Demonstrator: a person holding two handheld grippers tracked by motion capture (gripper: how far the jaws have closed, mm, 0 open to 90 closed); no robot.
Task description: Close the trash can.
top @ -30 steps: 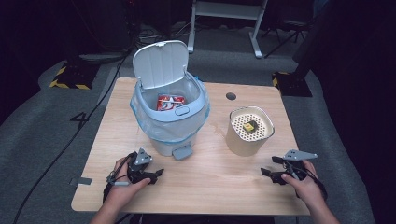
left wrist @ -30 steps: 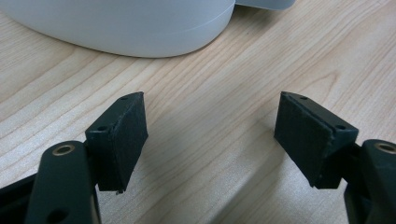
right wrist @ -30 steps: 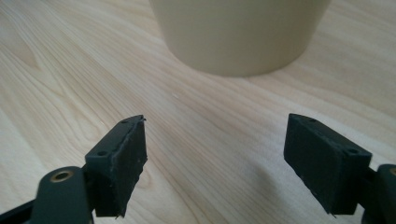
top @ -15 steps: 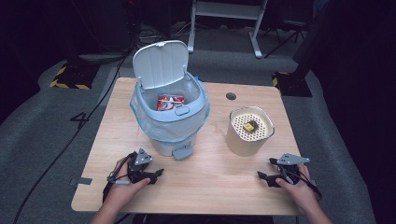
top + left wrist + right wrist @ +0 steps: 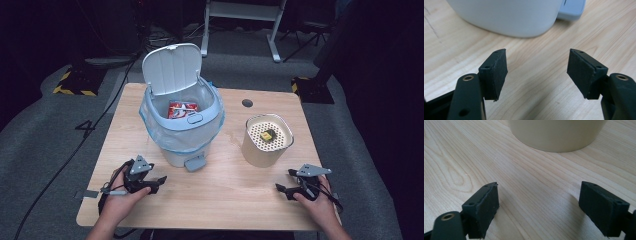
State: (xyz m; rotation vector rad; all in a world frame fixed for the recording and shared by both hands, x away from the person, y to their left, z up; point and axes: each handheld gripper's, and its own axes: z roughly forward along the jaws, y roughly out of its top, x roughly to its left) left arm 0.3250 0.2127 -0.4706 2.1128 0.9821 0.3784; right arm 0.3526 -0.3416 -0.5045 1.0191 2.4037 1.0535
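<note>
A pale blue pedal bin stands at the table's middle left. Its lid is up and a red packet lies inside the liner. A cream round container with a perforated top stands to its right, a small yellow piece on top. My left gripper is open in front of the bin; its jaws have just been closing a little, nothing between them. My right gripper is open in front of the cream container; its jaws have just been opening, with bare wood between them.
The bin's white base and its pedal lie just beyond my left jaws. The wooden table has a round cable hole at the back. A metal stand and cables sit on the dark floor behind.
My left gripper has lifted slightly and shifted a little in front of the bin. The right hand has stayed almost where it was near the front edge.
</note>
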